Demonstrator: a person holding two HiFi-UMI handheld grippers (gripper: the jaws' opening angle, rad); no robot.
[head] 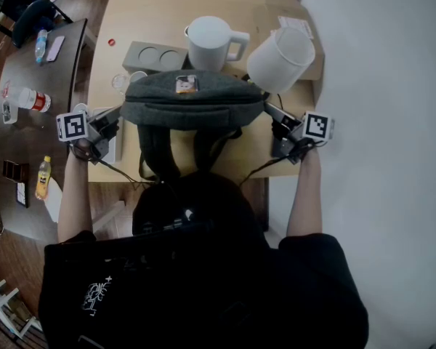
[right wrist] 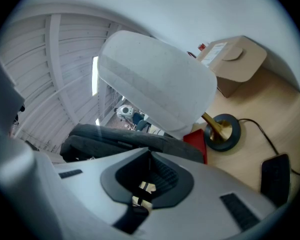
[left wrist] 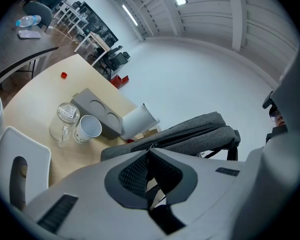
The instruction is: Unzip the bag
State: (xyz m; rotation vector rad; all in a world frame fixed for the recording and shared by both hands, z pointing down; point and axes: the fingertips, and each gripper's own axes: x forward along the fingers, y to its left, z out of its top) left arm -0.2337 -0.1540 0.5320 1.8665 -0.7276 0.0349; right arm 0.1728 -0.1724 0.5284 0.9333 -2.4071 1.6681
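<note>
Two grippers sit at the ends of the gray bag (head: 192,100) in the head view. The bag lies mid frame on the tan table (head: 131,20), with the left gripper (head: 120,116) at its left end and the right gripper (head: 269,111) at its right end. A white jug (head: 211,42) stands just behind it.

In the left gripper view, the jaws are pressed together, tip right against the bag's end.

In the right gripper view, the jaws are together too, tip against the bag, under a white lamp shade (right wrist: 155,84).
</note>
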